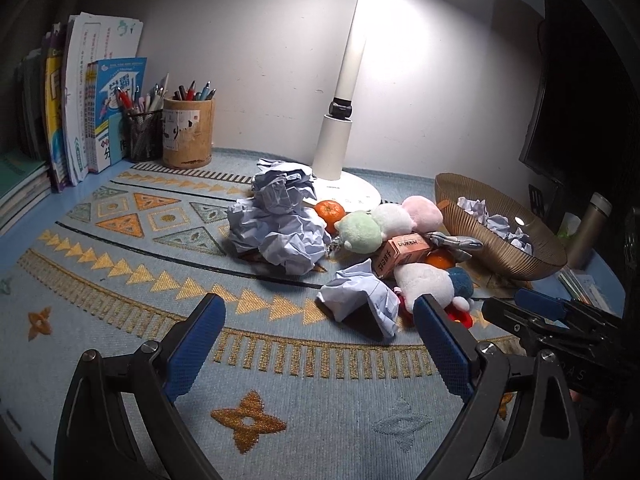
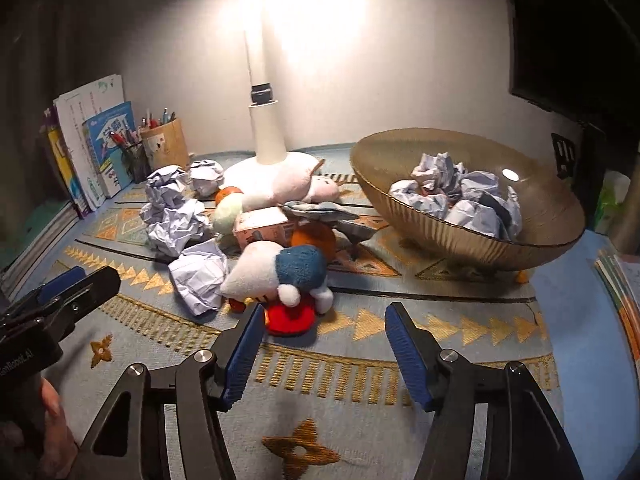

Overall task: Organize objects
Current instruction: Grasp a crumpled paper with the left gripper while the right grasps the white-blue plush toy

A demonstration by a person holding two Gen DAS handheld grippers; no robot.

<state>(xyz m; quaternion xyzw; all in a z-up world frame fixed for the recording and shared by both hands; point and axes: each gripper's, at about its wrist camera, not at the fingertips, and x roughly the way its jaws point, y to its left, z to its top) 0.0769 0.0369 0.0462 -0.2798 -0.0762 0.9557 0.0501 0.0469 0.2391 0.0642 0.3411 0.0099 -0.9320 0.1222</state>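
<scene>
Currently between picks: my left gripper (image 1: 320, 320) is spread wide and empty, my right gripper (image 2: 324, 332) is part-spread and empty. Bowl (image 2: 400, 200) already holds crumpled paper. The next paper ball (image 1: 360, 296) lies just ahead; I need to close in and straddle it.

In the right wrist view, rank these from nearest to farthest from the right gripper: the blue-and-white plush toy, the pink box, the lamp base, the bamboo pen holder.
From the right gripper:
1. Blue-and-white plush toy, just ahead of the left finger.
2. Pink box, behind the plush in the pile.
3. Lamp base, farther back, centre.
4. Bamboo pen holder, far left by the wall.
</scene>
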